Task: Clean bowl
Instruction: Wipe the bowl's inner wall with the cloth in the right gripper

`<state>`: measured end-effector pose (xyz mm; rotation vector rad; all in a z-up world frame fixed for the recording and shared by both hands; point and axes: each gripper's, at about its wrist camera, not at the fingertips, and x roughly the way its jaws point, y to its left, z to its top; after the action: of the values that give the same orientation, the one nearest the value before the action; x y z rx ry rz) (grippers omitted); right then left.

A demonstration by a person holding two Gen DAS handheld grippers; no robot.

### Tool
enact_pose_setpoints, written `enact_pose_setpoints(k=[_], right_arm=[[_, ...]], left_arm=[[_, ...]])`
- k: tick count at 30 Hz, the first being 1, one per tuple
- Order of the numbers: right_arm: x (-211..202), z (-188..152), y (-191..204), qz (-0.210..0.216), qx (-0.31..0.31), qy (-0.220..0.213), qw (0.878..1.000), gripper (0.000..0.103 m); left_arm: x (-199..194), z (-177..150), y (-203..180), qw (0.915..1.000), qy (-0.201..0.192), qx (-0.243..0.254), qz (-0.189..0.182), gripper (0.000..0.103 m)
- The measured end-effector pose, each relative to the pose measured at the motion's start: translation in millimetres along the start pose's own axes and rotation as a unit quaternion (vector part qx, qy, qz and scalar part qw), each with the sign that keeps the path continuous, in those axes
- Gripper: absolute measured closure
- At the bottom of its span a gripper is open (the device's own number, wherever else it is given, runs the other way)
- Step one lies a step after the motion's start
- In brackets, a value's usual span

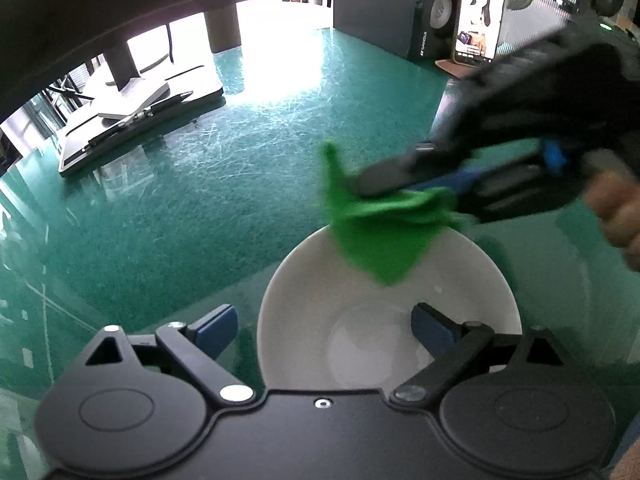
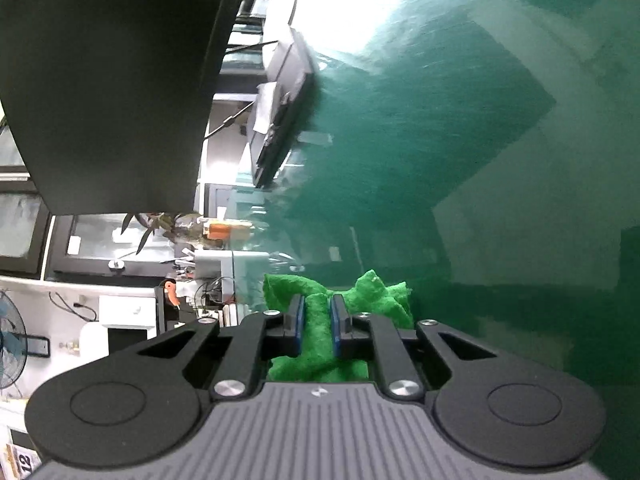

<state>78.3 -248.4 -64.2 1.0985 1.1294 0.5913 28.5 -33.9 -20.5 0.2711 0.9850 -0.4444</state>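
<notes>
A white glazed bowl sits on the scratched green table, straddled by the spread, empty left gripper. At its one o'clock rim, the right gripper clenches a fuzzy green cloth. Wiping looks about to begin; next, the cloth must press inside.

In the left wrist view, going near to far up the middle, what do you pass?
Left tool → white bowl → green cloth hanging from the right tool → bare green tabletop → phone propped at the far edge.
</notes>
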Motion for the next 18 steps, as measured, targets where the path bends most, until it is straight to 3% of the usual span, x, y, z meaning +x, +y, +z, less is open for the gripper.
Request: enact_pose_setpoints(k=[4, 11, 18], right_arm=[[-1.7, -2.1, -5.1, 0.015, -0.003, 0.005, 1.0, 0.09], [-43.2, -11.7, -30.2, 0.015, 0.055, 0.01, 0.998, 0.09], [6.4, 4.3, -12.4, 0.014, 0.013, 0.037, 0.999, 0.09]], left_arm=[[0.5, 0.4, -1.1, 0.9999, 0.005, 0.01, 0.001, 0.002], [3.0, 1.4, 0.7, 0.9997, 0.01, 0.021, -0.009, 0.001], [3.5, 5.7, -2.9, 0.9991, 0.018, 0.038, -0.006, 0.001]])
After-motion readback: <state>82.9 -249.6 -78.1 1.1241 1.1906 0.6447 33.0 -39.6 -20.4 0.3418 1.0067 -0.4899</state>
